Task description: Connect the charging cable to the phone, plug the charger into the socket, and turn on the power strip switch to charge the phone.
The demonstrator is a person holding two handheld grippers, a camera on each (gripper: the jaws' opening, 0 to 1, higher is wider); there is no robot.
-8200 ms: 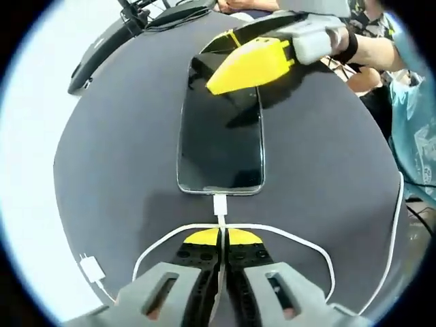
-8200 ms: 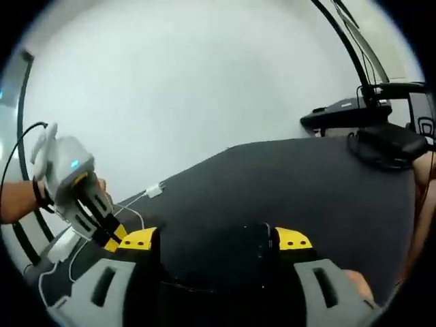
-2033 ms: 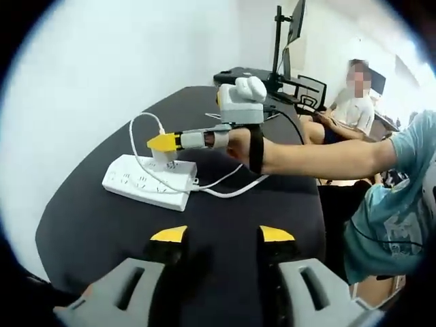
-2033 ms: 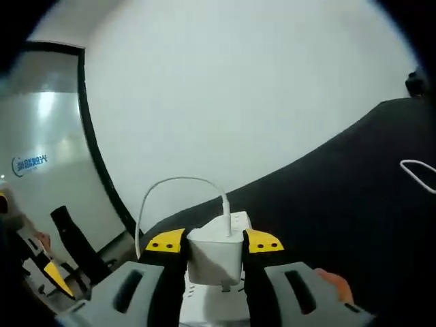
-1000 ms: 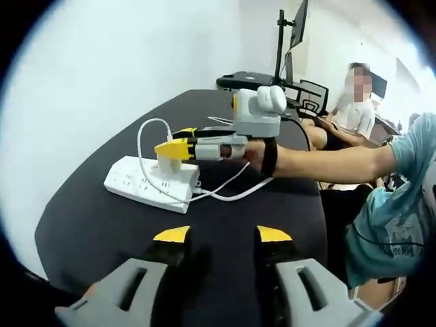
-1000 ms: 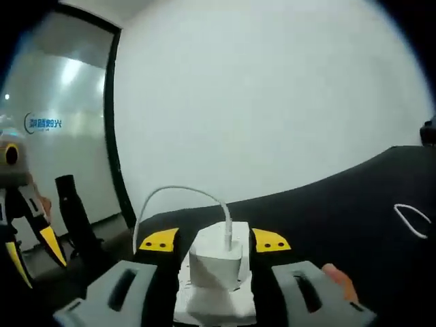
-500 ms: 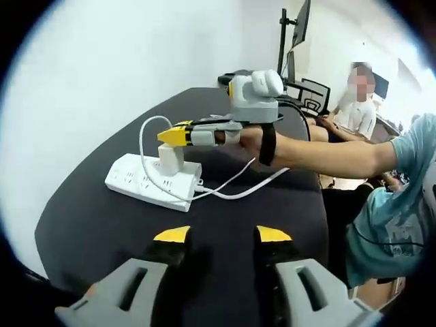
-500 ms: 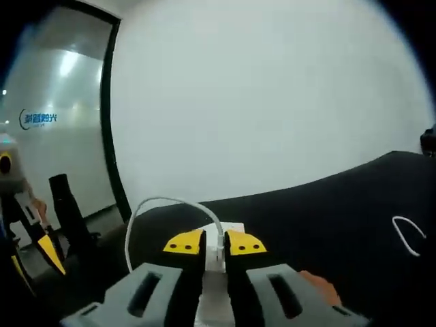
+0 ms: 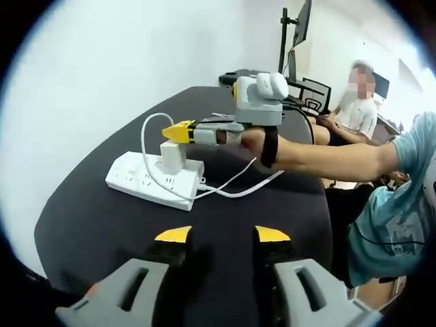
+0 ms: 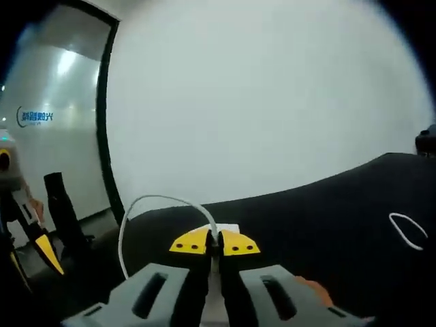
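The charger [image 9: 172,156] stood plugged into the power strip [image 9: 154,180] on the counter [image 9: 225,211], its cable [image 9: 231,184] trailing off. Your right claw [image 9: 178,131] hovered over it, jaws pinched together, holding nothing; your left claw [image 9: 216,236] waited wide and empty. Plugging looked done; next, press the strip's switch.

White rectangular plastic power strip [image 9: 155,180]; white cube charger [image 9: 172,155]; white cable [image 9: 235,191]; matte black round table [image 9: 204,231]; yellow-tipped grey right gripper [image 9: 178,131].

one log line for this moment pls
charger: seated in power strip | right gripper: jaws together above charger | left gripper: open, empty, over table | cable: trails across table
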